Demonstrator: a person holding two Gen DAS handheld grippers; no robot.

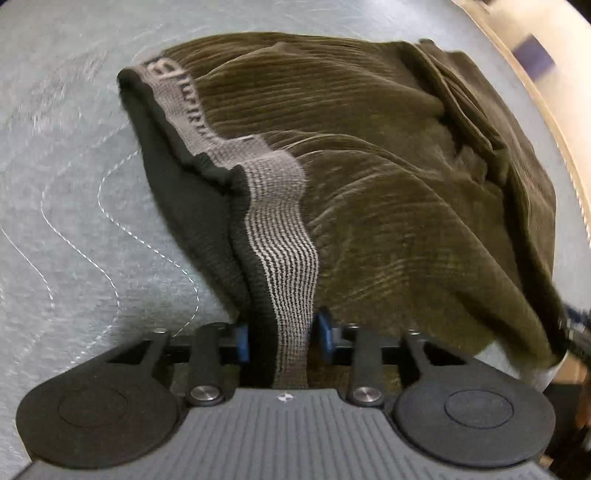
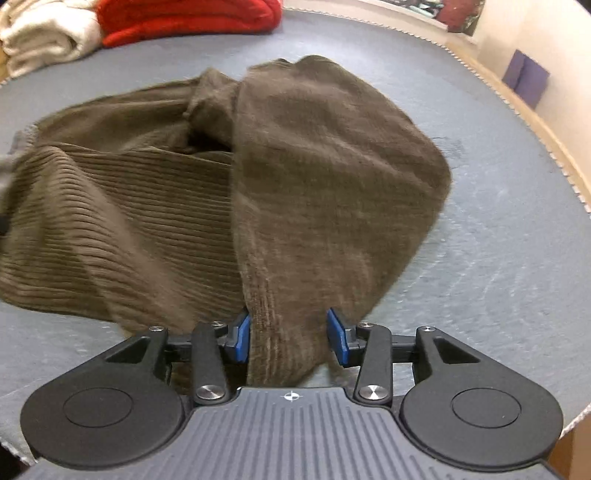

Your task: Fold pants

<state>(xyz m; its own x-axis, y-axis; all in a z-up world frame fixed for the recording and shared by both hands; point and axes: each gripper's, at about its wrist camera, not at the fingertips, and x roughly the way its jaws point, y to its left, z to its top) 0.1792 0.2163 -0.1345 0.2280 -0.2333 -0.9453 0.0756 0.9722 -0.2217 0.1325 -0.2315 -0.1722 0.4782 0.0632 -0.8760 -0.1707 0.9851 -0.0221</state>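
The olive corduroy pants (image 1: pixel 369 166) lie heaped on the grey mat (image 1: pixel 66 184), likely soft and floppy, the left gripper (image 1: pixel 282 332) clamped on the striped waistband (image 1: pixel 284 236), the right gripper (image 2: pixel 290 336) pinching a bunched fold.

Bare grey mat (image 2: pixel 498 258) toward its right edge; far-left corner blocked by red cloth (image 2: pixel 184 18) and cream towel (image 2: pixel 40 37).

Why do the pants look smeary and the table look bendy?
Left wrist view: the brown pants are sharp near the left tool but smeared toward the right edge, likely motion blur. Right wrist view: the cloth held in the right tool looks soft, and the fisheye lens curves the grey table edge.
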